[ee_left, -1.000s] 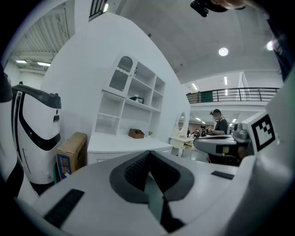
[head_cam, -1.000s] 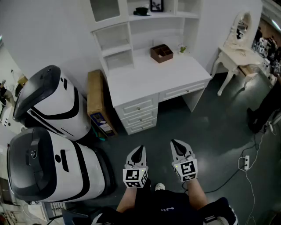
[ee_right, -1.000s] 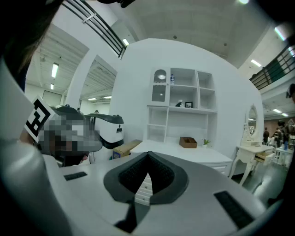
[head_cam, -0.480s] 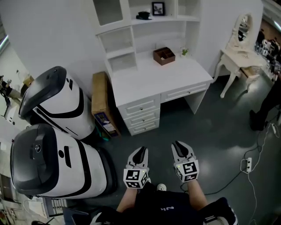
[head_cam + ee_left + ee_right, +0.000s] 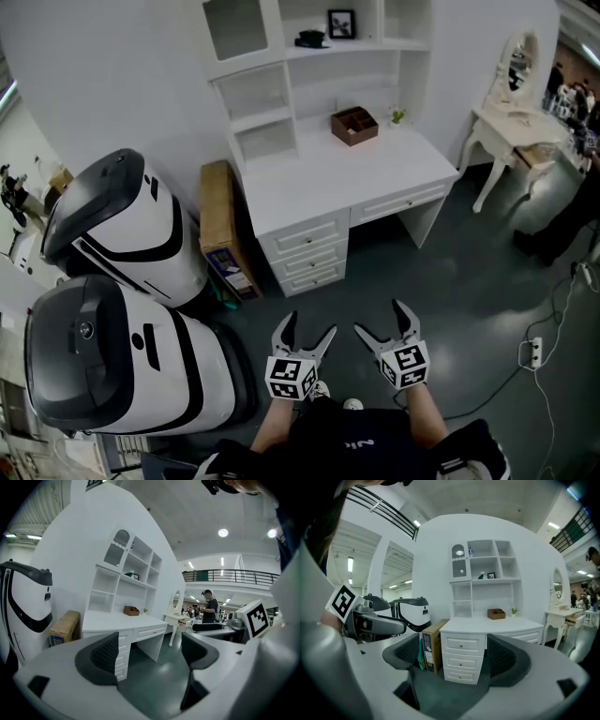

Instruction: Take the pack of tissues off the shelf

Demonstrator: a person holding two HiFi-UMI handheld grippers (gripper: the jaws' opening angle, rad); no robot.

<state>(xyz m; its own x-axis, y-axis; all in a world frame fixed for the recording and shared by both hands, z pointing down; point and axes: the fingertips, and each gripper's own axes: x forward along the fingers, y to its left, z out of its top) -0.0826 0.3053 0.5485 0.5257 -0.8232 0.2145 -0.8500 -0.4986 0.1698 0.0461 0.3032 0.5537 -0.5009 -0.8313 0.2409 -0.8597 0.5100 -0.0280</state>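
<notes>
We record a white bench (image 5: 347, 178) bearing a brown box (image 5: 354, 125) and a small plant (image 5: 398, 115). A cardboard carton (image 5: 217, 211) stands just beside it, with two white-and-black machines (image 5: 122, 220) at its left.

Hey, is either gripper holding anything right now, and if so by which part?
Nothing is held: the jaws of the left gripper and right gripper are opening, with nothing between them.

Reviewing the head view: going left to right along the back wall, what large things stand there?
white-and-black machine nearest the wall → cardboard box → white desk → dressing table with oval mirror
</notes>
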